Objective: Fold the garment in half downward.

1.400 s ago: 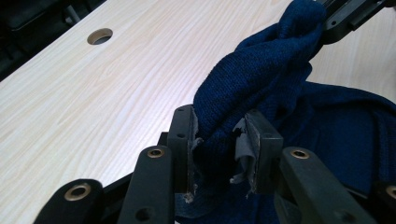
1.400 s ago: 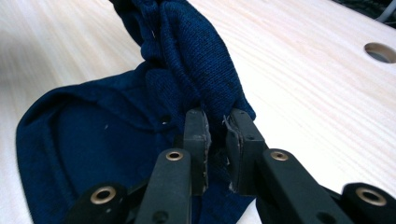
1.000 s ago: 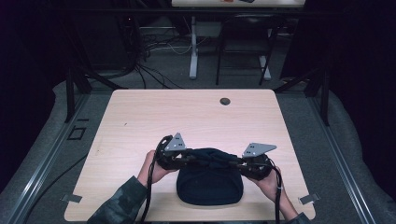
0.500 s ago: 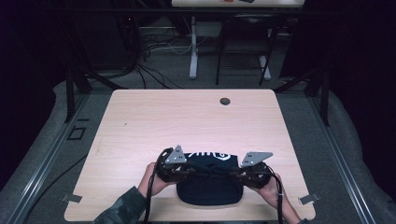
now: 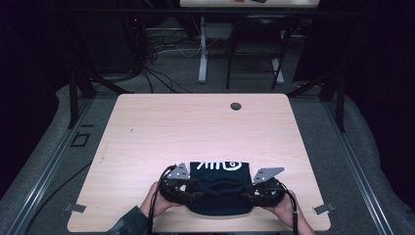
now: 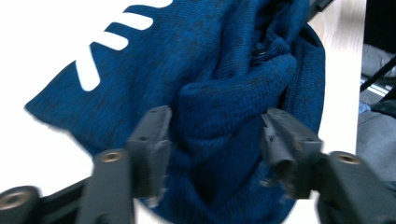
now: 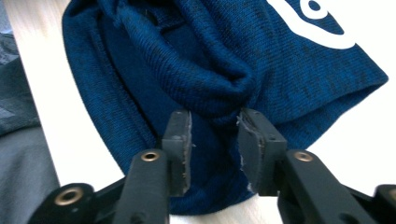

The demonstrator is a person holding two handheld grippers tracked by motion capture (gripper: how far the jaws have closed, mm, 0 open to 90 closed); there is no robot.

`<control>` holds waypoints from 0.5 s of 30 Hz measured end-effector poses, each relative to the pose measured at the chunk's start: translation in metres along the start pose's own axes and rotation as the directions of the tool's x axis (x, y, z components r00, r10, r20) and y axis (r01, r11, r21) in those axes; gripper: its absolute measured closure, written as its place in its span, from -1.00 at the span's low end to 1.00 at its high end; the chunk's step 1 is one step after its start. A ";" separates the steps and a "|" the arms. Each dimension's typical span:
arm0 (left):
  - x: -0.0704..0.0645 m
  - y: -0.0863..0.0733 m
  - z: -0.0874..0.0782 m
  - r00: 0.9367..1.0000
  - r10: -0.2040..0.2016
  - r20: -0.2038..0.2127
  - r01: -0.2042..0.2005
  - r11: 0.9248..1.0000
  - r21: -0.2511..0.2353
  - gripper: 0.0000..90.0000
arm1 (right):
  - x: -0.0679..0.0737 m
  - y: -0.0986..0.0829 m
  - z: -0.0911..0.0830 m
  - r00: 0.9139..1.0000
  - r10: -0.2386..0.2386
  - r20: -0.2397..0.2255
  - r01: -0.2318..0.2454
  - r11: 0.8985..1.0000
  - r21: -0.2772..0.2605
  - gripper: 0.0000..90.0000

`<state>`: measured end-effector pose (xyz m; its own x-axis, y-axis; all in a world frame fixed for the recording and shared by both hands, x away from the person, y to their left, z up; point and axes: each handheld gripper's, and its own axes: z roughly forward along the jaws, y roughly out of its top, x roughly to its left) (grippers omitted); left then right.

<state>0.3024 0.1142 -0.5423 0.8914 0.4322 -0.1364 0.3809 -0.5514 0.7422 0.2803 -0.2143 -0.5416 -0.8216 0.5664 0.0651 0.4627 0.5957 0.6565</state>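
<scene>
Bare table surrounds the blue sweater; left gripper gapes, right gripper pinches a fold.

The right hand-held gripper points its two black jaws up from the bottom edge, with a narrow gap between them. A bunched fold of the blue knit garment runs down into that gap, and the jaws stand on either side of the fold; contact with the cloth cannot be confirmed. The garment lies on the pale table, carries a white printed mark at the upper right, and shows a rolled, ribbed edge at the upper left.
</scene>
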 end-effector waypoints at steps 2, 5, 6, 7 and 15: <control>-0.001 0.000 -0.010 0.999 0.011 -0.040 -0.011 1.000 -0.008 -0.17 | 0.000 0.000 -0.007 1.000 0.013 -0.006 -0.013 1.000 -0.017 0.32; 0.000 0.004 -0.022 0.995 0.022 -0.094 -0.025 0.999 -0.029 -0.20 | -0.001 0.004 -0.018 0.999 0.032 0.003 -0.031 0.997 -0.069 0.28; 0.001 0.007 -0.024 0.993 0.024 -0.112 -0.028 0.999 -0.035 -0.20 | -0.001 0.007 -0.021 0.999 0.033 0.015 -0.032 0.996 -0.085 0.28; 0.002 0.010 -0.025 0.990 0.024 -0.136 -0.029 0.999 -0.039 -0.20 | -0.002 0.010 -0.024 0.999 0.033 0.025 -0.031 0.994 -0.102 0.28; 0.005 0.032 0.008 0.971 0.063 -0.232 -0.064 0.998 0.001 -0.22 | -0.012 0.044 -0.001 0.998 0.022 0.063 -0.016 0.996 -0.092 0.25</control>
<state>0.3211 0.0932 -0.5244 0.8323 0.5503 0.0661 0.3231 -0.5786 0.7489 0.3101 -0.1950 -0.5123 -0.7888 0.6139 0.0319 0.4429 0.5315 0.7220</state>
